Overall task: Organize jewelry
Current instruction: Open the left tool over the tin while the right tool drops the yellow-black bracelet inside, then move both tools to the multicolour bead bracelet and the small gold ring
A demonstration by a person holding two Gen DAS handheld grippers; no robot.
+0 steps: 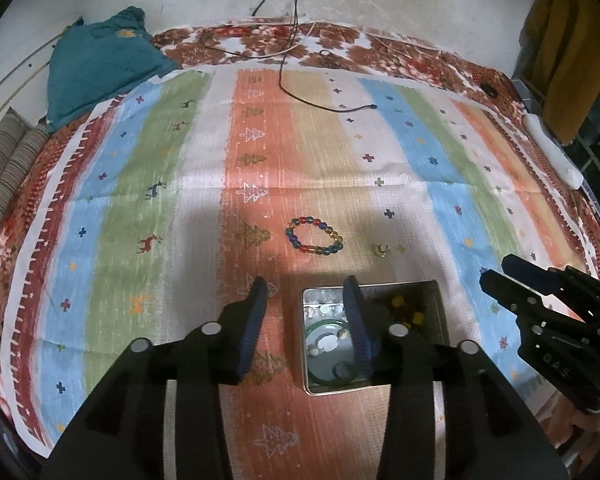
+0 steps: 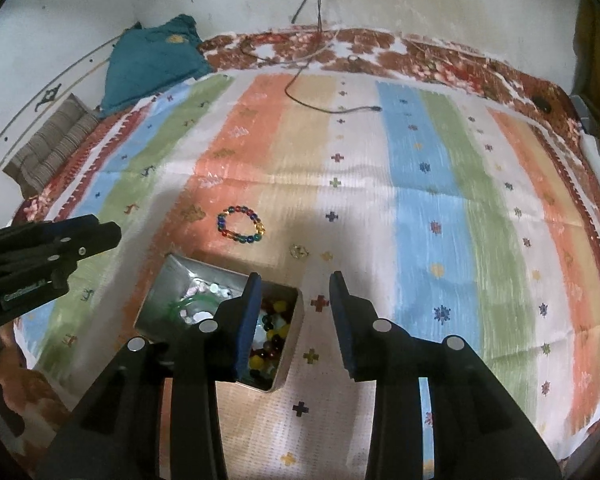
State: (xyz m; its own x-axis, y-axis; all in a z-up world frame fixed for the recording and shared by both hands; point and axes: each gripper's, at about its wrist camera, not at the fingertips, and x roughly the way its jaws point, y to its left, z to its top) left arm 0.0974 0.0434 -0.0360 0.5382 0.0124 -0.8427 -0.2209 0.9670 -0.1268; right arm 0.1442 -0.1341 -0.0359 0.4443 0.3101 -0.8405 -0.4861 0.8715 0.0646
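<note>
Seen first from the left wrist: left gripper (image 1: pixel 307 288) angled down over a bed spread with a striped cloth (image 1: pixel 260 152), jaws parted, nothing between the blue pads. Right-hand finger (image 1: pixel 356 320) over the near-left part of an open metal tin (image 1: pixel 440 312); left-hand finger over bare orange stripe. Inside the tin, a green bangle (image 1: pixel 320 326), pale white pieces and, toward its far right corner, yellow and dark beads (image 1: pixel 404 308). Just beyond the tin, flat on the cloth, a multicoloured bead bracelet (image 1: pixel 315 237); right of it, apart, a small gold-toned ring or stud (image 1: pixel 381 249), too small to tell which. At right edge, right gripper (image 1: pixel 496 276), seen sideways. Far left, a teal cushion (image 1: pixel 100 68); thin black cables (image 1: pixel 300 60) trailing down the far wall onto the bed.

Next, from the right wrist: right gripper (image 2: pixel 296 292) likewise tilted down, jaws apart and empty. Left-hand finger (image 2: pixel 248 320) over the right side of the tin (image 2: pixel 296 320), above a heap of mixed coloured beads (image 2: pixel 274 336); right-hand finger over white cloth. Bangle (image 2: pixel 184 302) and pale pieces in the tin's left part. Bracelet (image 2: pixel 242 225) beyond the tin, small gold-toned piece (image 2: pixel 299 251) to its right. Left gripper (image 2: pixel 100 236) at left edge, opening unclear from here, part of a hand (image 2: pixel 8 364) below it. Teal cushion (image 2: pixel 148 68) far left.
</note>
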